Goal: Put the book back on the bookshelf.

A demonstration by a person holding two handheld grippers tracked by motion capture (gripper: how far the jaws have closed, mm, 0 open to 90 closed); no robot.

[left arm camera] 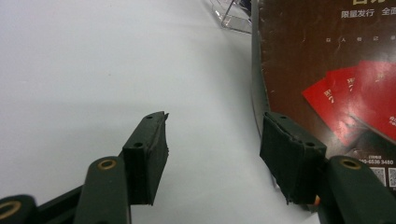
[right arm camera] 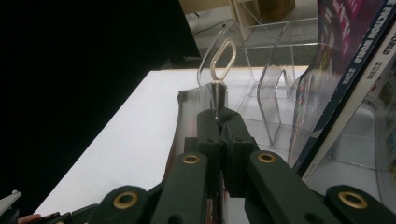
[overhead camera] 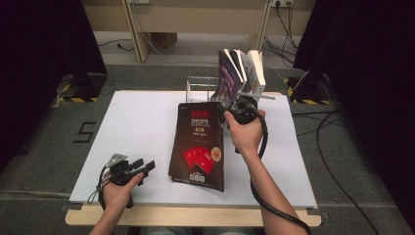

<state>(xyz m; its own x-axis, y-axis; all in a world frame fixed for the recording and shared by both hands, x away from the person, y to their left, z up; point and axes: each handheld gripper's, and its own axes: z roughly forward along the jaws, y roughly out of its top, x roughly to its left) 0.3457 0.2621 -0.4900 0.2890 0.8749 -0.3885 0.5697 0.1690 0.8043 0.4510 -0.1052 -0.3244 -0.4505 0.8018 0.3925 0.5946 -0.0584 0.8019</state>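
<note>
Right gripper (overhead camera: 230, 113) pinching the top edge of the dark magazine (overhead camera: 198, 147); left gripper (overhead camera: 139, 167) spread, nothing between its jaws.
Magazine hangs lifted at its far end, near end resting on the white sheet (overhead camera: 137, 127) mid-table, cover with red cards facing up. Just behind it sits a clear plastic rack (overhead camera: 200, 88) with several books (overhead camera: 242, 68) leaning in it. Left gripper rests on the sheet beside the magazine's near left edge, not touching it.

Magazine (overhead camera: 198, 147) hangs below the right gripper (overhead camera: 234, 111); rack (overhead camera: 201, 88) and books (overhead camera: 242, 68) behind; left gripper (overhead camera: 142, 167) far left.
</note>
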